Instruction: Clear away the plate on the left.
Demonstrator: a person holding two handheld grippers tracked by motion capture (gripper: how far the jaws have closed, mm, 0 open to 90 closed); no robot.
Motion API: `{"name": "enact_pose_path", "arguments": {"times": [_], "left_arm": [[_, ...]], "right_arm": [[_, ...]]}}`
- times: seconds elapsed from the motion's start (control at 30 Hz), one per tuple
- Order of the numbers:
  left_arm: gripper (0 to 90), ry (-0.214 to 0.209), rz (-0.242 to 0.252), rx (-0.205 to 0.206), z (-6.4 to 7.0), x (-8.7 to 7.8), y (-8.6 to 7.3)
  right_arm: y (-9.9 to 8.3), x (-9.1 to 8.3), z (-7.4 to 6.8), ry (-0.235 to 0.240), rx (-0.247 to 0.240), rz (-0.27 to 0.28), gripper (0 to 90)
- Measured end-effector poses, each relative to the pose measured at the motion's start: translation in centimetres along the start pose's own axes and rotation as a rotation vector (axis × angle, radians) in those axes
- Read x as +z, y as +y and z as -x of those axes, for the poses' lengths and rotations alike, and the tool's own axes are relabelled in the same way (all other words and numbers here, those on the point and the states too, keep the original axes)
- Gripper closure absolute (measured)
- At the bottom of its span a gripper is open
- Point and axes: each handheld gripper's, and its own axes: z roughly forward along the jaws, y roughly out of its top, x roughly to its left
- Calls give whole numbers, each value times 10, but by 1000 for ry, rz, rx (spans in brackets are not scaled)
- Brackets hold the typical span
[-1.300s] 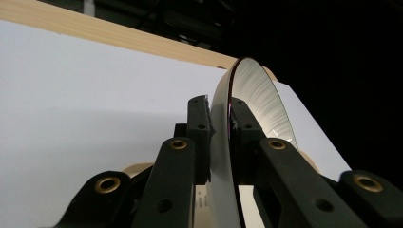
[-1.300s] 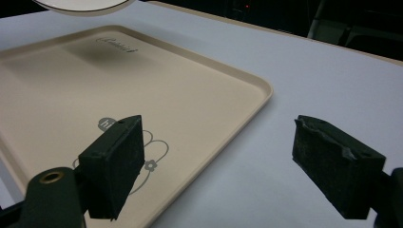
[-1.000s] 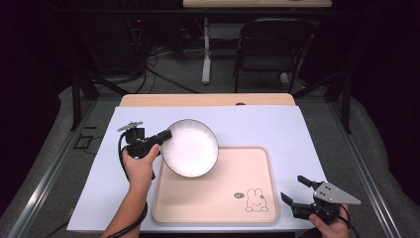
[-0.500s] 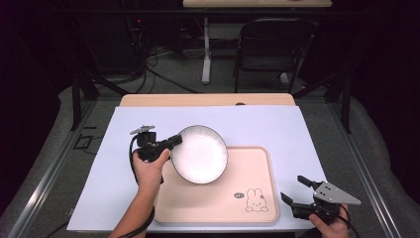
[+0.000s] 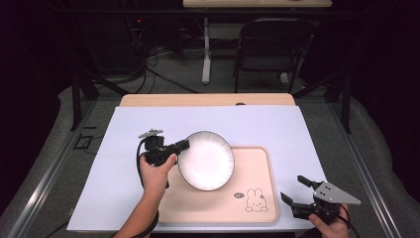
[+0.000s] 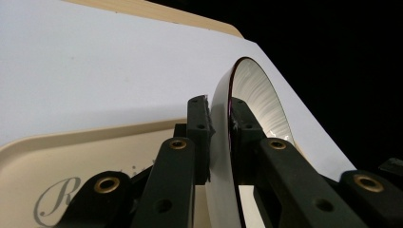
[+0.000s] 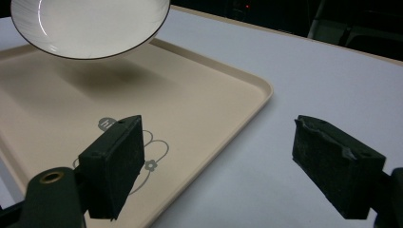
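The left gripper (image 5: 179,146) pinches the white plate (image 5: 206,160) at its near-left rim; in the left gripper view the two jaws press on the rim from both sides, one on the ribbed inner face and one on the back. The plate is held above the beige tray (image 5: 257,203), over the tray's far-left part; the shadow under it in the right gripper view suggests it does not touch the tray. It is tilted, the free edge pointing away from the jaws toward the right. The likely coming move, I judge, is straight down onto the tray, which lies on the white worktop (image 5: 124,129). The right gripper (image 5: 296,192) rests just beside the tray's near-right corner, jaws spread and holding nothing; the left hand is clearly the one in charge of the plate.
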Motion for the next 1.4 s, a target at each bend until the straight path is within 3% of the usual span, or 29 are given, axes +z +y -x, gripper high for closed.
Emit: {"name": "enact_pose_path", "arguments": {"times": [0.5, 1.4], "left_arm": [[813, -23, -38, 22, 6, 1, -14], [809, -39, -85, 4, 3, 14, -37]], "right_arm": [[0, 0, 0, -1, 3, 0, 173], [0, 0, 0, -1, -1, 0, 173]]}}
